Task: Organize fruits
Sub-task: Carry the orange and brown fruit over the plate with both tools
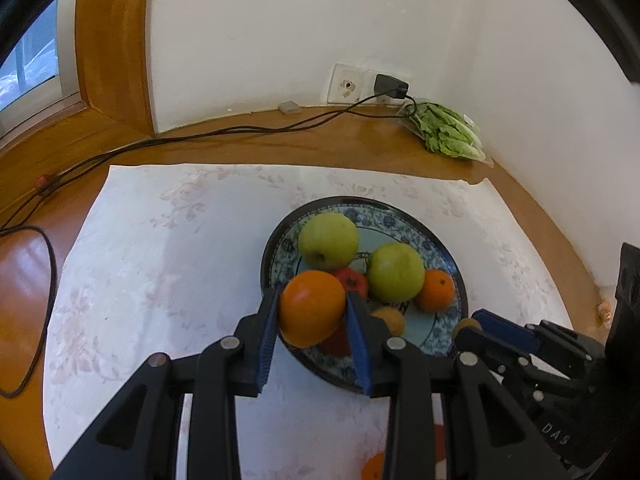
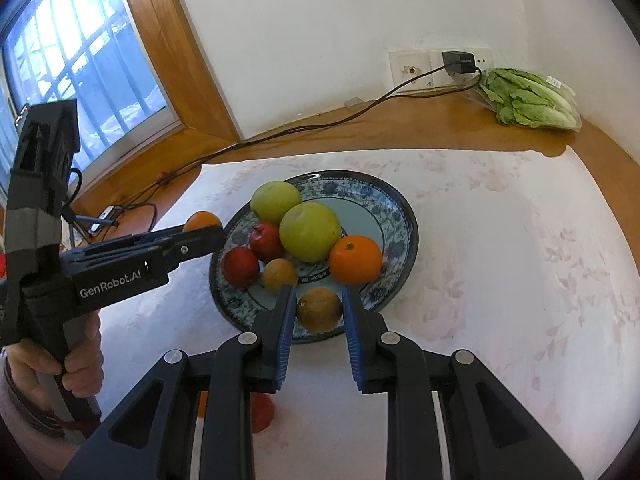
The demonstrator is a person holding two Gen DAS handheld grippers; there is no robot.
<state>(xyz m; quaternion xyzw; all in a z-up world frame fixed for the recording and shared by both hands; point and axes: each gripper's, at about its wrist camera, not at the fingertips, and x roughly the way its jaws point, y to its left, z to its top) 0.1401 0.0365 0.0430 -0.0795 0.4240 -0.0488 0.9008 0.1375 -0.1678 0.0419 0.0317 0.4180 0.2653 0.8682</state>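
Fruit is riding firm but slippery: left gripper [image 1: 313,312] is pinching an orange [image 1: 312,307] at its widest, right gripper [image 2: 319,307] apparently clasping a brown fruit [image 2: 319,309] over the plate [image 2: 394,216].

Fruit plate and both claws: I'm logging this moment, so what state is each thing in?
left claw: shut on large orange, held over the plate's edge
right claw: shut on brown fruit, over the plate's near rim
plate: holds two green apples, a small orange, two red fruits, a small brown fruit
charger: plugged into wall socket
lettuce: bagged, lying on table
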